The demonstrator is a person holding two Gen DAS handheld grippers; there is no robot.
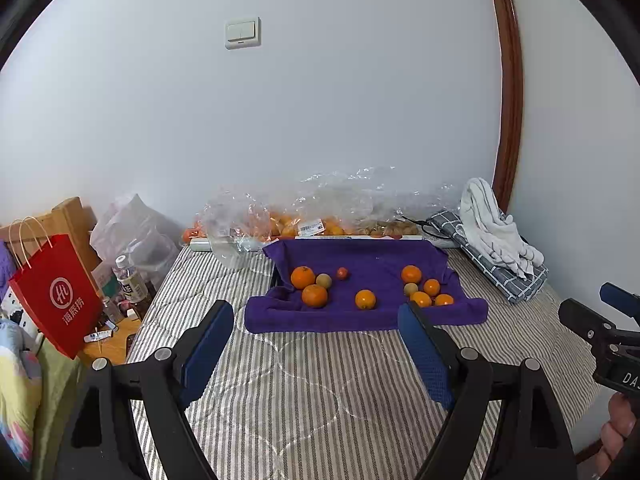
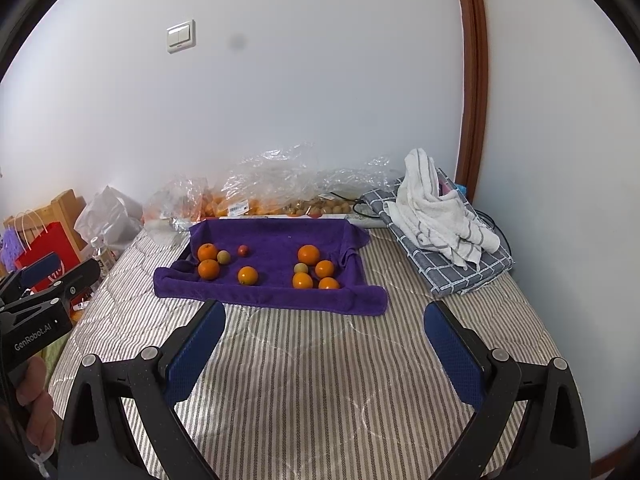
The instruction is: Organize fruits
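Observation:
A purple towel (image 1: 380, 260) (image 2: 272, 240) lies over a low tray on the striped bed, and the fruit sits on it. At its left are two oranges (image 1: 303, 277) (image 2: 207, 252), a small greenish fruit (image 1: 323, 281) and a tiny red one (image 1: 342, 273) (image 2: 243, 251). One orange (image 1: 365, 299) (image 2: 247, 275) lies alone near the middle. At the right, several oranges (image 1: 431, 287) (image 2: 324, 268) cluster around another greenish fruit (image 2: 301, 268). My left gripper (image 1: 314, 306) and right gripper (image 2: 325, 307) hover short of the towel's front edge, both open and empty.
Clear plastic bags of fruit (image 1: 304, 224) (image 2: 256, 200) line the wall behind the towel. A white striped towel on a folded checked cloth (image 1: 496, 240) (image 2: 440, 224) lies at the right. A red paper bag (image 1: 56, 300) and a bottle (image 1: 130, 282) stand off the bed's left edge.

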